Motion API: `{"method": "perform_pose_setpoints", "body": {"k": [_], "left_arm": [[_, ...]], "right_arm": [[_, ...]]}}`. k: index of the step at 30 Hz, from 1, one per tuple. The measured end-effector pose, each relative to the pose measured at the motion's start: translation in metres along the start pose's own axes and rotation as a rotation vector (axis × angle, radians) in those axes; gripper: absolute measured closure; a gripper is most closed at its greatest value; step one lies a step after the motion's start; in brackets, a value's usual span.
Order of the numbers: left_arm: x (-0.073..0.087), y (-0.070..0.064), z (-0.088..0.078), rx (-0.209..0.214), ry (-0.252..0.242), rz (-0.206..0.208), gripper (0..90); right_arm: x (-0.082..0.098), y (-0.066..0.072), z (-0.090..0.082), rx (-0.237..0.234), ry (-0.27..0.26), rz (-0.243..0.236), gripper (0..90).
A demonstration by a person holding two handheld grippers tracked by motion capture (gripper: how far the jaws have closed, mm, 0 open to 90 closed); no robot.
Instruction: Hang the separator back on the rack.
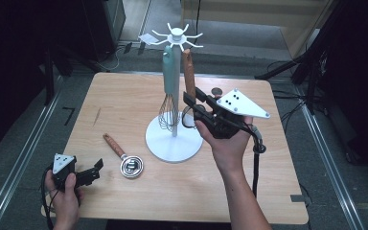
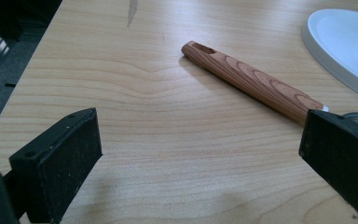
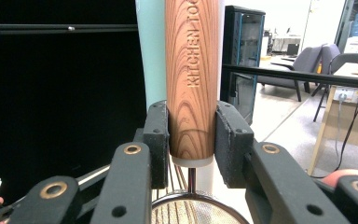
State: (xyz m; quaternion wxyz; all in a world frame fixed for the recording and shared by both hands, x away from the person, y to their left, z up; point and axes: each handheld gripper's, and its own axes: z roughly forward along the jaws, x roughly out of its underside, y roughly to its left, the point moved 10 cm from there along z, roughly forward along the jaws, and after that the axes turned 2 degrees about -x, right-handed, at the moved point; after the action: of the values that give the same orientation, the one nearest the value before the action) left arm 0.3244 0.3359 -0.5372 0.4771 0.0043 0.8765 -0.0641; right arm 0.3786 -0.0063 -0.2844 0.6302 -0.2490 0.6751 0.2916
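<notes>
While we clamp the right gripper [image 3: 192,135] on the wooden-handled strainer [image 3: 192,70], its handle stands upright — long axis vertical, mesh end down — beside the white rack [image 1: 174,143] post. Our left gripper [image 1: 84,176] rests open near the table's [image 1: 124,100] corner, pointing toward another wooden-handled utensil [image 2: 256,84] lying flat.
</notes>
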Motion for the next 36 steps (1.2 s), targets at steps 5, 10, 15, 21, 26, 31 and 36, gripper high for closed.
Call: {"method": "perform_pose_setpoints", "body": {"k": [5, 10, 15, 21, 26, 31, 36], "left_arm": [[0.000, 0.000, 0.000, 0.000, -0.001, 0.000, 0.0], [0.000, 0.000, 0.000, -0.001, 0.001, 0.001, 0.0], [0.000, 0.000, 0.000, -0.001, 0.000, -0.002, 0.0], [0.000, 0.001, 0.000, -0.004, 0.000, -0.002, 0.0], [0.000, 0.001, 0.000, -0.006, 0.001, -0.002, 0.0], [0.000, 0.001, 0.000, -0.005, 0.000, -0.003, 0.0], [0.000, 0.000, 0.000, 0.000, 0.000, -0.002, 0.0]], "right_arm": [[0.001, -0.001, 0.000, 0.013, 0.007, 0.002, 70.4], [0.001, 0.001, 0.003, 0.019, 0.011, 0.000, 70.3], [0.001, 0.001, 0.005, 0.007, -0.002, 0.009, 64.1], [-0.005, 0.000, 0.001, -0.009, -0.050, 0.014, 71.9], [-0.017, 0.000, -0.001, -0.017, -0.098, -0.010, 90.0], [-0.028, -0.003, 0.003, -0.021, -0.124, -0.016, 90.0], [-0.048, -0.011, 0.007, -0.014, -0.174, -0.003, 90.0]]}}
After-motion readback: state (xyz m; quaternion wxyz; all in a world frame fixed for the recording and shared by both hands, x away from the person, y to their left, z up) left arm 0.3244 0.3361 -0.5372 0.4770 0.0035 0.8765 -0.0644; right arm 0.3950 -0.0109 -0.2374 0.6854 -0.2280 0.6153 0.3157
